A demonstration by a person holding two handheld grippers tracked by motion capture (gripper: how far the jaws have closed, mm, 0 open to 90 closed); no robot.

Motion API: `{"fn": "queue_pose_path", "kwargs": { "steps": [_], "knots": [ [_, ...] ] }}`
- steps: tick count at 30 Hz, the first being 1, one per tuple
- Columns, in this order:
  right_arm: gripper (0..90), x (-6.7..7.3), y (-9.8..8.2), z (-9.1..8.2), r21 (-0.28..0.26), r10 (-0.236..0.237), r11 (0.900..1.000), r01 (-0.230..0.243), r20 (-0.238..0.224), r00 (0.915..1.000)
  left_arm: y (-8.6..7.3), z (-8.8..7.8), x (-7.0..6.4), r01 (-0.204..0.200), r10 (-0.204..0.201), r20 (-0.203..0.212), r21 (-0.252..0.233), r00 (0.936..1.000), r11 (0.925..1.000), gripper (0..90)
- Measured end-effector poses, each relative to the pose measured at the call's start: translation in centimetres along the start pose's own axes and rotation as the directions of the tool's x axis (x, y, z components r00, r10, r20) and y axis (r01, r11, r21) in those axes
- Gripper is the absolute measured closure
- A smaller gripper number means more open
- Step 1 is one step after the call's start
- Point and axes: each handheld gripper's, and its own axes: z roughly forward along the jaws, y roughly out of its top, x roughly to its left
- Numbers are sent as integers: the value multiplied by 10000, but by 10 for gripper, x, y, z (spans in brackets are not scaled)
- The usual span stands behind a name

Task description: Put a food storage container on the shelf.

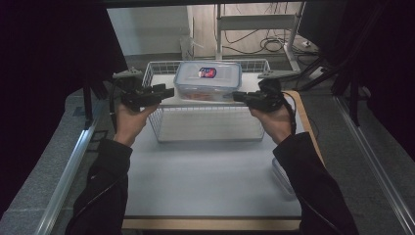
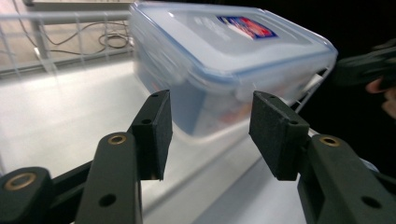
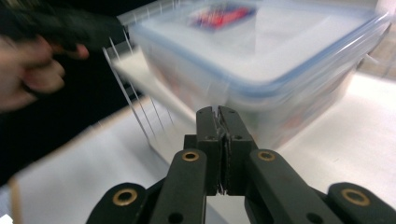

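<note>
Box in the basket, both grippers at its ends, nothing gripped.

The left gripper (image 2: 208, 135) stands half open around empty air; the right gripper (image 3: 219, 140) is pressed shut on nothing. Just beyond both tips sits the lidded plastic box (image 1: 208, 80), inside the wire basket (image 1: 205, 128) at its far end. By my reading, grasping or lifting remains undone.

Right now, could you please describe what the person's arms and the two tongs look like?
Both forearms wear dark sleeves. The left tongs and right tongs are matt black, each topped by a grey three-cornered plate, with a black cable trailing. Their jaw arms carry brass-ringed pivots and flat rectangular black pads.
</note>
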Motion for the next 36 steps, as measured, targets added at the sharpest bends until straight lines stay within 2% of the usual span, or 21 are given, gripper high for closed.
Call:
{"fn": "queue_pose_path", "kwargs": {
  "steps": [1, 2, 4, 6, 10, 15, 16, 19, 20, 25, 26, 30, 36],
  "knots": [
    [879, 2, -3, 6, 274, -276, 9993, 270, 183, 9995, -4, 0, -2, -26, 26, 23, 7, 10000, 10000, 473],
    [879, 2, -4, 10, 372, -352, 9987, 340, 328, 9988, -7, -1, -4, -55, 55, 48, -2, 10000, 10000, 460],
    [879, -1, -4, 14, 406, -197, 9990, 186, 290, 9994, -14, -3, -8, -111, 111, 49, 19, 9999, 9999, 410],
    [890, -6, -4, 17, 330, 55, 9994, -61, 183, 9998, -21, -6, -13, -376, 377, -133, 109, 9992, 9992, 354],
    [890, -11, -4, 20, 267, 163, 9995, -174, 420, 9990, -33, -11, -21, -778, 783, -273, 195, 9966, 9968, 297],
    [878, -13, -5, 21, 299, 197, 9993, -213, 526, 9984, -45, -14, -28, -935, 940, -200, 266, 9954, 9953, 263],
    [865, -12, -5, 21, 275, 231, 9993, -245, 525, 9984, -49, -14, -32, -933, 935, -81, 272, 9956, 9953, 252],
    [788, -7, -7, 20, 187, 95, 9998, -107, 607, 9981, -58, -15, -40, -890, 880, 284, 335, 9957, 9955, 208],
    [759, -5, -7, 20, 169, 39, 9998, -50, 626, 9980, -63, -15, -44, -1014, 1001, 338, 408, 9944, 9940, 197],
    [598, 3, -16, 16, 41, -166, 9999, 164, 548, 9984, -82, -15, -59, -1379, 1366, 236, 656, 9903, 9883, 149],
    [566, 5, -18, 16, 70, -191, 9998, 187, 528, 9984, -86, -14, -62, -1501, 1499, 85, 767, 9887, 9857, 138],
    [436, 10, -28, 14, 139, -568, 9983, 560, 645, 9963, -99, -11, -67, -1714, 1730, -68, 1047, 9849, 9796, 114],
    [284, 19, -48, 12, 311, -982, 9949, 963, 669, 9929, -119, -8, -72, -1766, 1775, 10, 1043, 9841, 9787, 76]
  ]
}}
